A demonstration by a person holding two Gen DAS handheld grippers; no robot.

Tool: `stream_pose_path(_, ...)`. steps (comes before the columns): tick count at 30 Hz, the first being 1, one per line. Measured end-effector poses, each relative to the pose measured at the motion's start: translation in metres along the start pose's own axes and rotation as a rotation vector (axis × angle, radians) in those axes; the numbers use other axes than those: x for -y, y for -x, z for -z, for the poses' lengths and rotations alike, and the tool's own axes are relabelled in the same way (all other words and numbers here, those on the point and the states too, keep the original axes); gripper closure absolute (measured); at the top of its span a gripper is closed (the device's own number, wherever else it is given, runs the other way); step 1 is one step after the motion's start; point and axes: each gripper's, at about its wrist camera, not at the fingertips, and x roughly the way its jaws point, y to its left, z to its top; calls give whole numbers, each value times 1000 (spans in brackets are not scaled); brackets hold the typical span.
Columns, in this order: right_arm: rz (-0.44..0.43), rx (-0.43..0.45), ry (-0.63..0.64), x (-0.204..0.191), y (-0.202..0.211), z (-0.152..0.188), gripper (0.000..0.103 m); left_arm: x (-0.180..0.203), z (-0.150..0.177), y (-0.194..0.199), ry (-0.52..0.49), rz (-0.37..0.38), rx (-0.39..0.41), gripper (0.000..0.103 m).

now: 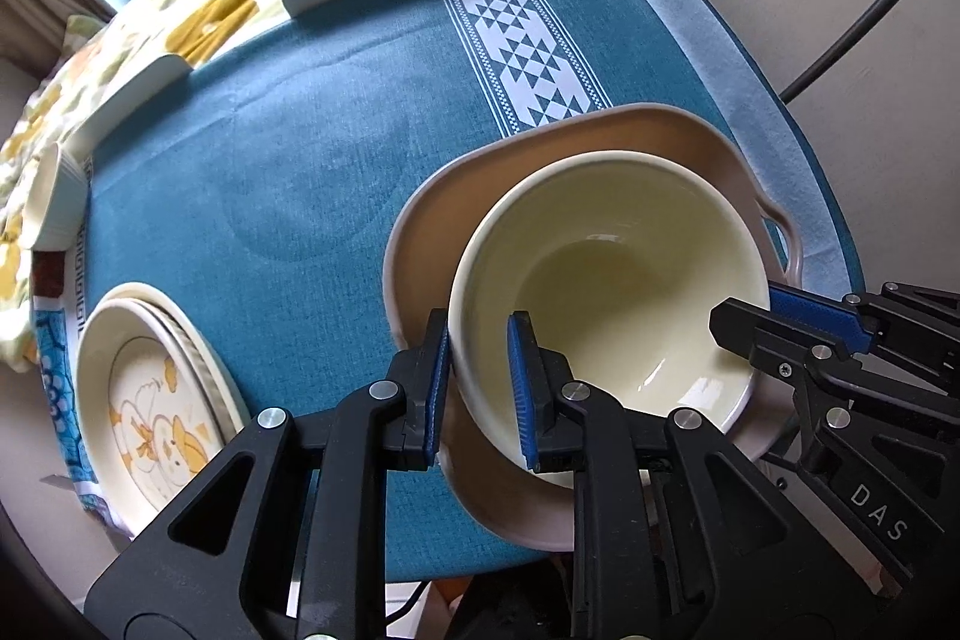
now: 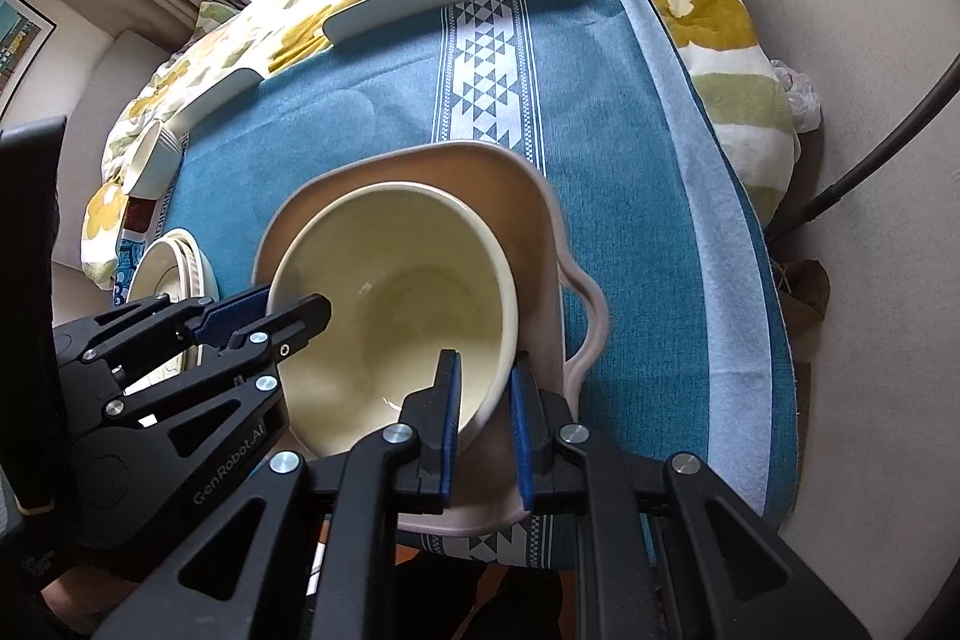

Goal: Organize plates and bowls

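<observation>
Left wrist view: left gripper [image 1: 478,388] clamps the cream bowl's [image 1: 606,274] rim; the bowl sits in the pink dish [image 1: 456,196] near the tablecloth's [image 1: 270,148] right edge. Right wrist view: right gripper [image 2: 485,424] pinches the opposite rim, apparently firmly.

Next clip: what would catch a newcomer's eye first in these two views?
The cream bowl in the middle, sitting in a pinkish handled dish on the blue tablecloth, with the left gripper and right gripper each clamped on opposite sides of its rim. Next, the stack of plates with a cartoon print at the table's near left edge.
</observation>
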Motion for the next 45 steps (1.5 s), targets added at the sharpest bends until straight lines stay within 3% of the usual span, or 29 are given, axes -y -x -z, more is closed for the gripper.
stream_pose_path(10,-16,48,9,0,24,2,88,-4,0,22,34,32,14,84)
stream_pose_path(18,-56,145,77,-14,72,-1,88,-35,-2,97,119,68,191,84)
stream_pose_path(19,-62,161,93,-18,79,-2,88,-40,0,107,135,58,222,78)
stream_pose_path(20,-64,179,113,-22,85,-4,88,-46,1,118,154,41,254,59)
stream_pose_path(21,-66,198,133,-27,92,-6,88,-53,3,129,177,15,288,23)
stream_pose_path(22,-72,212,153,-31,97,-8,88,-59,4,139,201,-14,325,8)
stream_pose_path(23,-79,223,174,-36,100,-11,88,-65,8,151,225,-35,376,0)
stream_pose_path(24,-86,235,195,-41,104,-14,87,-73,13,161,244,-44,420,0)
stream_pose_path(25,-90,246,213,-46,106,-18,76,-79,16,168,260,-48,439,0)
stream_pose_path(26,-97,258,231,-51,109,-22,53,-87,19,173,277,-56,442,0)
stream_pose_path(27,-111,272,248,-57,111,-26,41,-96,22,177,299,-67,446,0)
stream_pose_path(28,-131,288,263,-63,112,-31,19,-106,26,181,322,-76,453,0)
stream_pose_path(29,-152,297,281,-70,113,-36,11,-116,30,183,346,-82,458,0)
stream_pose_path(35,-209,340,410,-131,108,-72,10,-190,49,192,521,-92,476,0)
stream_pose_path(38,-243,351,474,-169,99,-92,3,-230,53,190,601,-87,481,0)
stream_pose_path(43,-271,258,563,-243,67,-132,2,-307,59,169,760,-57,448,0)
stream_pose_path(45,-262,264,570,-269,51,-145,2,-339,60,153,833,-52,426,0)
